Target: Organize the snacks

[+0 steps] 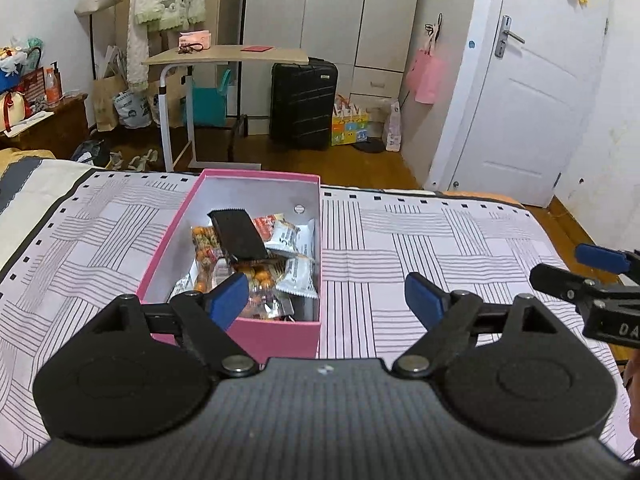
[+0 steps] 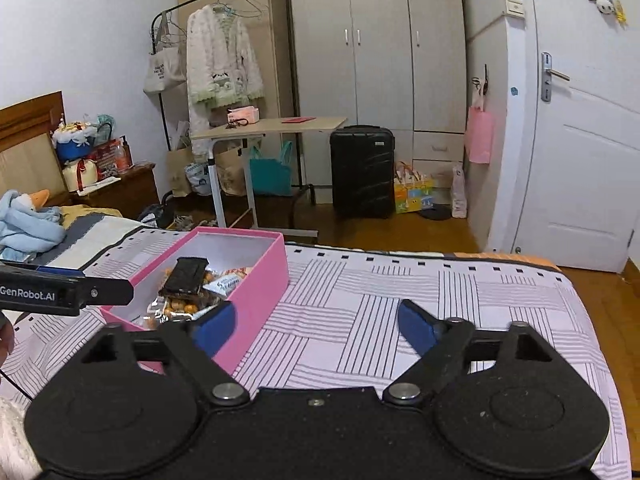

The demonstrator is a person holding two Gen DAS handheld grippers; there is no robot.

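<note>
A pink box (image 1: 276,334) lies open on the bed and holds several snack packets: a black packet (image 1: 239,234) on top, white packets (image 1: 298,274) and orange ones (image 1: 204,248). It also shows in the right wrist view (image 2: 262,292), with the black packet (image 2: 186,276) on top. My left gripper (image 1: 326,300) is open and empty, just above the box's near right corner. My right gripper (image 2: 314,330) is open and empty, to the right of the box over the bedspread. It shows at the right edge of the left wrist view (image 1: 576,266).
The striped bedspread (image 1: 420,240) covers the bed. Beyond the bed's far edge are a small rolling table (image 1: 224,56), a black suitcase (image 1: 303,102), a wardrobe (image 1: 332,8) and a white door (image 1: 532,80). A blue blanket (image 2: 24,224) lies at the left.
</note>
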